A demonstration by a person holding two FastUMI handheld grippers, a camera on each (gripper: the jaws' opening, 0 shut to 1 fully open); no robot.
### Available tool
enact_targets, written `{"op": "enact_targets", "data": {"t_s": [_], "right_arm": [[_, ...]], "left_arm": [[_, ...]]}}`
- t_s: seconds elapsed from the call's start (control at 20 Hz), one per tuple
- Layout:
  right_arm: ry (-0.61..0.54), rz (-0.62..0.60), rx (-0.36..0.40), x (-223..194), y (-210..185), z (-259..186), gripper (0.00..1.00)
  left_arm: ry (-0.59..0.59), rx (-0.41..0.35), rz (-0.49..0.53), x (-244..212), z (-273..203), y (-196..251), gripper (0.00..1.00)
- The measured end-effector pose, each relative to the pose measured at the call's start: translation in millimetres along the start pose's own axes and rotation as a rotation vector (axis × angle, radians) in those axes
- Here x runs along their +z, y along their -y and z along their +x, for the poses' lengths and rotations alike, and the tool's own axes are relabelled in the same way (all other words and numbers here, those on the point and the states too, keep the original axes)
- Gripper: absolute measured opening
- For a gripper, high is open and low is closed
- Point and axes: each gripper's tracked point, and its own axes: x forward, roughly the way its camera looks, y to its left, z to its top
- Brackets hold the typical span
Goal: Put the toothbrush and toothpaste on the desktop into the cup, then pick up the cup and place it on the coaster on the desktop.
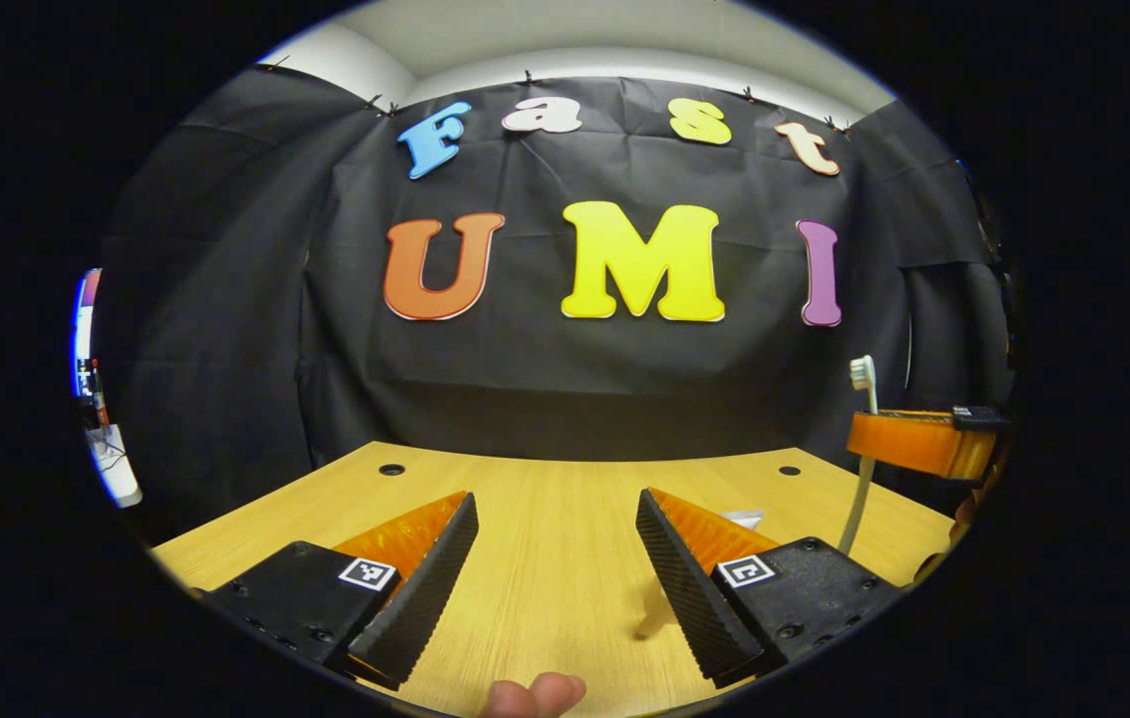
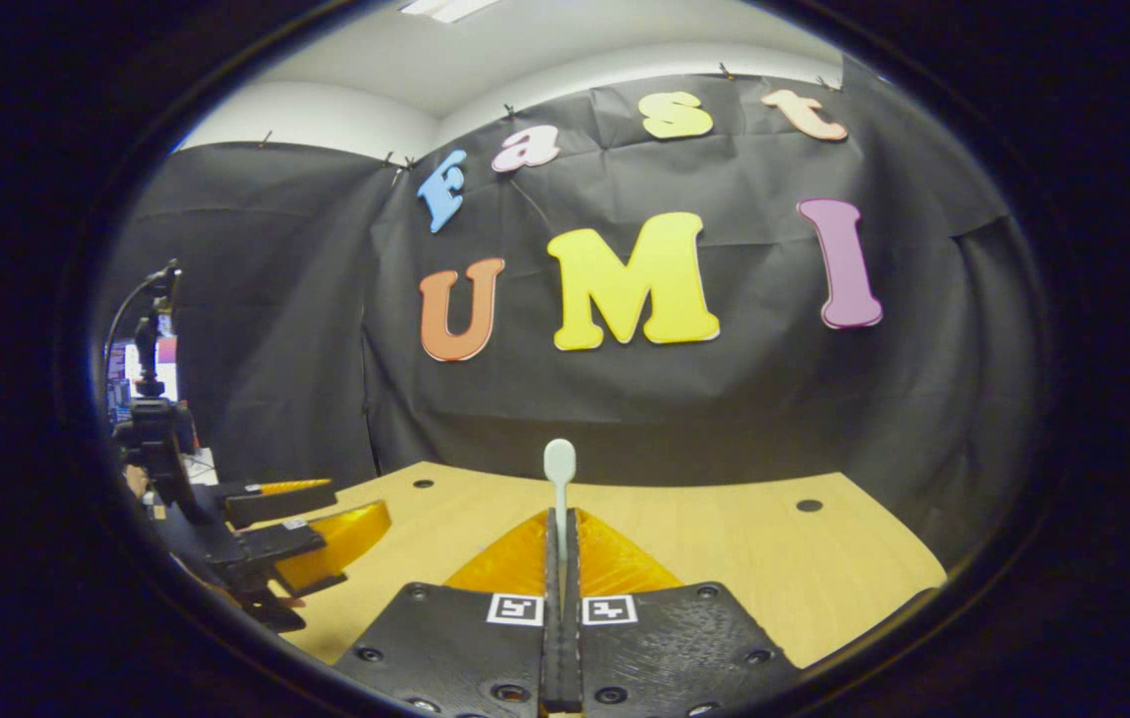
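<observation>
My right gripper [image 2: 561,529] is shut on a white toothbrush [image 2: 560,469], whose head sticks up upright above the fingertips. In the left gripper view the same toothbrush [image 1: 862,439] stands at the right edge, clamped in the right gripper [image 1: 924,441] well above the desk. My left gripper [image 1: 557,514] hangs open over the wooden desktop [image 1: 545,578] with nothing between its fingers. In the right gripper view the left gripper [image 2: 300,519] shows open at the far left. A small white thing [image 1: 744,518] lies on the desk behind the left gripper's right finger; what it is I cannot tell.
Black cloth walls close the booth behind and to both sides. Round holes [image 1: 391,469] [image 1: 789,470] sit near the desk's back corners. A fingertip of the person's hand [image 1: 535,695] shows at the bottom edge. A stand with equipment [image 2: 151,399] rises at the left.
</observation>
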Motion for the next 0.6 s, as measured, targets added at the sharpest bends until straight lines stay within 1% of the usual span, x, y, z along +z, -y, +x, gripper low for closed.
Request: {"op": "enact_targets", "data": {"t_s": [0.15, 0.25, 0.3, 0.45, 0.6], "right_arm": [[0.040, -0.008, 0.026, 7.3, -13.9, 40.6, 0.00], [0.058, -0.027, 0.024, 6.2, -17.1, 57.3, 0.00], [0.062, -0.025, 0.026, 3.2, -18.8, 64.6, 0.02], [0.058, -0.012, 0.023, -4.2, -17.7, 77.5, 0.00], [0.058, -0.008, 0.017, -7.8, -13.1, 79.4, 0.00]], "left_arm": [[-0.011, 0.015, -0.031, -6.9, -11.8, -16.6, 0.99], [-0.010, 0.019, -0.033, -8.9, -16.2, -24.3, 0.99], [-0.009, 0.022, -0.029, -9.4, -17.3, -27.7, 0.99], [-0.011, 0.026, -0.018, -13.9, -16.6, -34.7, 0.99], [-0.022, 0.022, -0.034, -17.3, -17.8, -34.1, 0.99]]}}
